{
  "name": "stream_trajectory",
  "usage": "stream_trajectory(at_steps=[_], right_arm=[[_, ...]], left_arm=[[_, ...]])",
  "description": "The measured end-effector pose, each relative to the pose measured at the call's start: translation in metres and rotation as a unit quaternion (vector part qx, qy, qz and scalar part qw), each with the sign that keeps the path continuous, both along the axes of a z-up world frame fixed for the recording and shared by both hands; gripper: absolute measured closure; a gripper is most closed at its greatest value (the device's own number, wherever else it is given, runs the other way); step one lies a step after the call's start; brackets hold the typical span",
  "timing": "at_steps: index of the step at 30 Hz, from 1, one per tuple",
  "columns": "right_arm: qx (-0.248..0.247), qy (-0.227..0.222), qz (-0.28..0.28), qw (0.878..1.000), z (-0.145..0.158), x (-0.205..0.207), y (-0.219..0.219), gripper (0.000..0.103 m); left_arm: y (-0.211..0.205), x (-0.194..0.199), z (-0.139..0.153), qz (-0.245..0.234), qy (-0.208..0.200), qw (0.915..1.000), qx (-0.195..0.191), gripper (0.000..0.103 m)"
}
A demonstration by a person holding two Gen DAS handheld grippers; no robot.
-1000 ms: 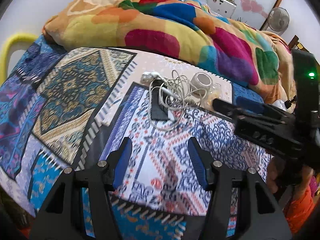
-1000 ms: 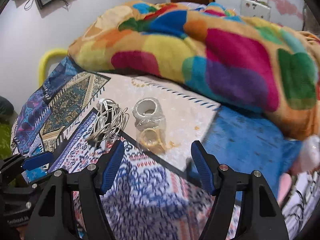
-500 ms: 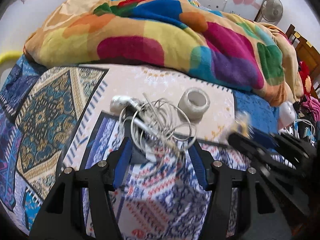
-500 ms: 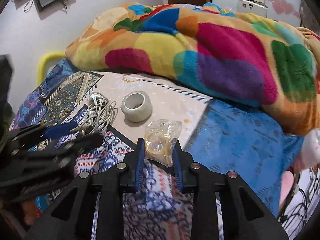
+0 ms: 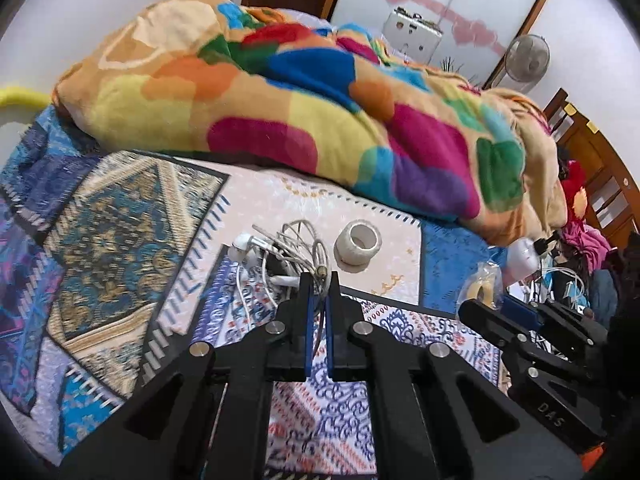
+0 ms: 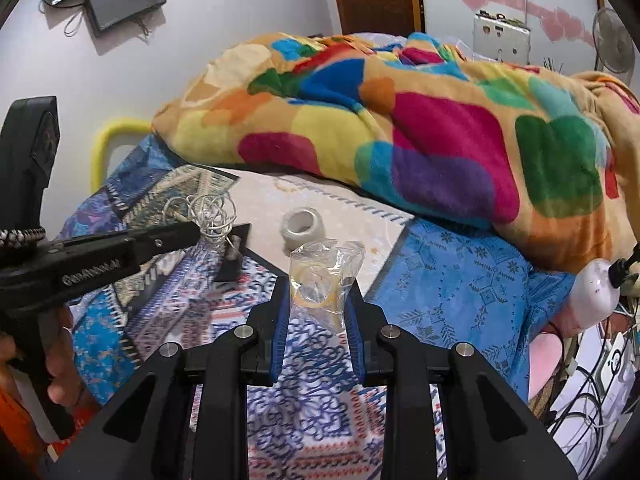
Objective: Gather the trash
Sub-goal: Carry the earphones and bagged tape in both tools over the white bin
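In the left wrist view my left gripper (image 5: 319, 280) is shut on a strand of the tangled white earphone cable (image 5: 288, 248), which hangs partly lifted off the patterned bedspread (image 5: 120, 240). The right wrist view shows that left gripper (image 6: 192, 232) from the side with the cable tangle (image 6: 210, 216) at its tip. My right gripper (image 6: 320, 296) is shut on a crumpled clear plastic bag (image 6: 326, 272) with a yellowish ring inside, held above the bed. In the left wrist view the bag (image 5: 484, 286) sticks up from the right gripper (image 5: 476, 310).
A white tape roll (image 5: 357, 244) (image 6: 302, 224) stands on the bed behind both grippers. A black flat object (image 6: 232, 264) lies under the cable. A bunched colourful blanket (image 5: 320, 112) fills the far side. Clutter and cables (image 6: 592, 380) lie off the bed's right edge.
My left gripper has shut on the cable tangle and lifted it. My right gripper has shut on the plastic bag and raised it off the bed.
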State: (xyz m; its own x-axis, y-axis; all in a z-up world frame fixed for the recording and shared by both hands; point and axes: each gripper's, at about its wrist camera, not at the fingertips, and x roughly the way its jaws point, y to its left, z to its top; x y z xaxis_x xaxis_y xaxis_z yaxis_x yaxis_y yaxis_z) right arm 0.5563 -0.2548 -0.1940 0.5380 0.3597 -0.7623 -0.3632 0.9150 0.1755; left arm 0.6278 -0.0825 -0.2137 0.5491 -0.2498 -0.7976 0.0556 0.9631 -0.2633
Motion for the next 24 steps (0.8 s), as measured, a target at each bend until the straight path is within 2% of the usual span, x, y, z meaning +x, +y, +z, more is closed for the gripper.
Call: stream_trajectory(at_steps=[9, 17, 24], right_arm=[[-0.001, -0.023, 0.018, 1.000, 0.038, -0.032, 0.014, 0.079], [-0.002, -0.034, 0.032, 0.999, 0.065, -0.064, 0.022, 0.079], [0.000, -0.051, 0.053, 0.997, 0.094, -0.103, 0.040, 0.079]], left_arm=[[0.012, -0.048, 0.045, 0.000, -0.024, 0.9995, 0.019, 0.100], [0.028, -0.094, 0.067, 0.015, -0.027, 0.9993, 0.018, 0.100], [0.053, -0.152, 0.090, 0.039, -0.039, 0.9983, 0.020, 0.100]])
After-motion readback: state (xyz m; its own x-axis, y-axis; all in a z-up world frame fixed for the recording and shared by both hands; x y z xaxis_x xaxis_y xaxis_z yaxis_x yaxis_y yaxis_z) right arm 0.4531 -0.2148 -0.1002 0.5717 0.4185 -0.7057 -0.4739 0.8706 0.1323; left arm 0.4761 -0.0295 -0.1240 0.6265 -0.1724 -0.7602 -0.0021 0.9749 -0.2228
